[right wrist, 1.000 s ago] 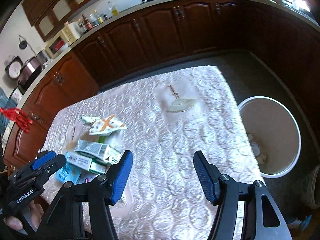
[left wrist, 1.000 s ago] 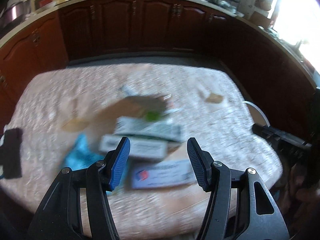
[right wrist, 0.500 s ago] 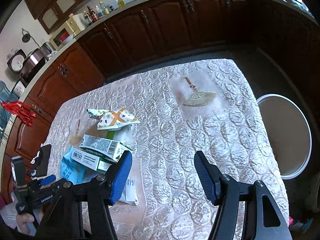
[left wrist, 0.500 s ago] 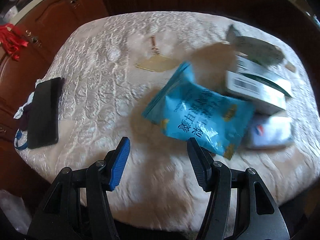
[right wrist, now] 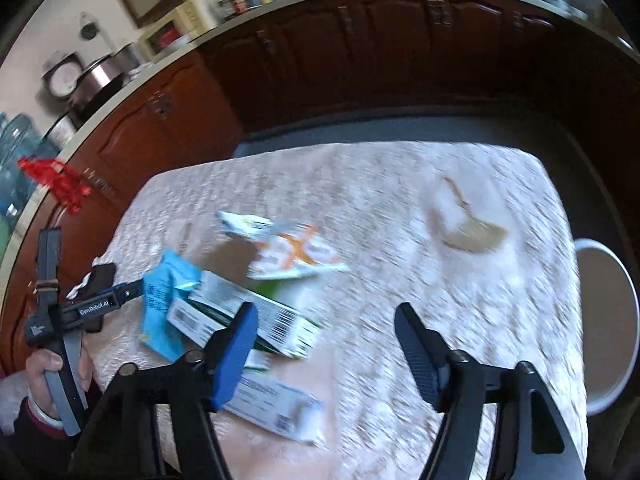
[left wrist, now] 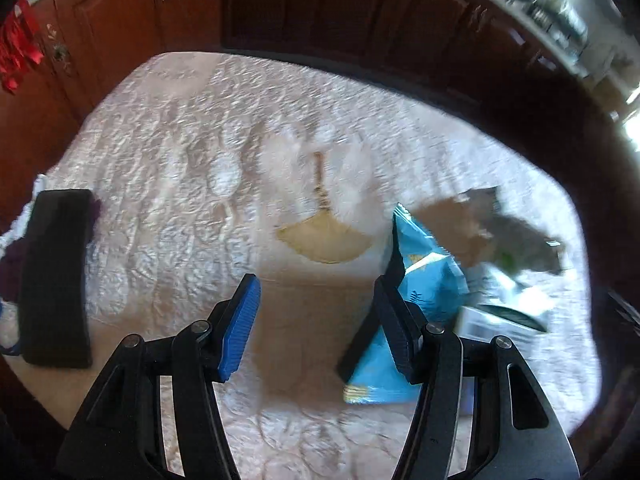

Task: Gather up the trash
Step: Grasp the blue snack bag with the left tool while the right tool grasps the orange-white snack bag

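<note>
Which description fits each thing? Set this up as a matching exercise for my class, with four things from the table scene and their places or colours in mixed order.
Things:
1. snack bag
2. bin
3. phone
4. orange-cross wrapper

Descriptions:
A. black, near the table's edge
B. light blue, beside the cartons
C. white, lying flat beyond the cartons
D. round, on the floor beside the table

Pairs: 1-B, 2-D, 3-A, 4-C

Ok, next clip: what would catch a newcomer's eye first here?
Probably the heap of wrappers and cartons on the pale tablecloth, above all the bright blue snack bag by the left gripper, whose jaws are open and empty. The right gripper is opening over the table, with nothing between its jaws. A white bin stands past the table's right edge.
</note>
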Available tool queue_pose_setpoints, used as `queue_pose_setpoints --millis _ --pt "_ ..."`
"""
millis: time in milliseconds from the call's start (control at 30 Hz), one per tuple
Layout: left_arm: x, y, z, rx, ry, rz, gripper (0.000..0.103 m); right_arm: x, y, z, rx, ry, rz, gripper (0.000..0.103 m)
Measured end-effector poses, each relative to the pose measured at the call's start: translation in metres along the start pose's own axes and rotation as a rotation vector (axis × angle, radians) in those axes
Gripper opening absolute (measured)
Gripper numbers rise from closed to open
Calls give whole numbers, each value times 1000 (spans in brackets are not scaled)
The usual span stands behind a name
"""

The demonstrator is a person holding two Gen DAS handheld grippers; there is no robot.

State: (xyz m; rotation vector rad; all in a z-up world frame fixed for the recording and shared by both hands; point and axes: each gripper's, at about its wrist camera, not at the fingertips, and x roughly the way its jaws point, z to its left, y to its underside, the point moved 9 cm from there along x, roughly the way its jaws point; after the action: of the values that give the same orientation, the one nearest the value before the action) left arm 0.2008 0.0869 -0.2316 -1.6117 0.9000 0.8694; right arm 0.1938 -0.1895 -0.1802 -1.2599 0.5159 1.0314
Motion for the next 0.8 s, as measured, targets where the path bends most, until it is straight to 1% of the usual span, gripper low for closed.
queue_pose_setpoints --millis 33,100,167,233,333,400,533,600,667,800 --pt "-4 1 -7 4 25 3 58 6 -5 4 -10 -6 6 71" --pt "-7 1 -7 14 45 6 60 20 -15 9 -15 -15 19 71" --pt "-12 5 -9 19 80 7 66 35 -23 13 -20 -36 46 74" --pt "-13 8 -13 26 125 20 70 48 -31 17 -40 -60 73 82" --pt "-10 11 -19 37 171 45 74 73 -39 21 -76 -75 141 82" --pt "-6 13 -21 50 173 47 76 88 -43 20 -84 -77 182 82" --pt "15 22 -25 90 146 101 77 112 -40 19 -70 -108 280 83" --pt "25 24 -27 103 118 113 77 117 -40 20 -55 -128 290 84" --pt "31 22 -31 114 97 105 77 120 -39 20 -33 -146 296 85" --pt "42 14 -43 128 77 92 77 121 -38 24 -8 -167 311 85"
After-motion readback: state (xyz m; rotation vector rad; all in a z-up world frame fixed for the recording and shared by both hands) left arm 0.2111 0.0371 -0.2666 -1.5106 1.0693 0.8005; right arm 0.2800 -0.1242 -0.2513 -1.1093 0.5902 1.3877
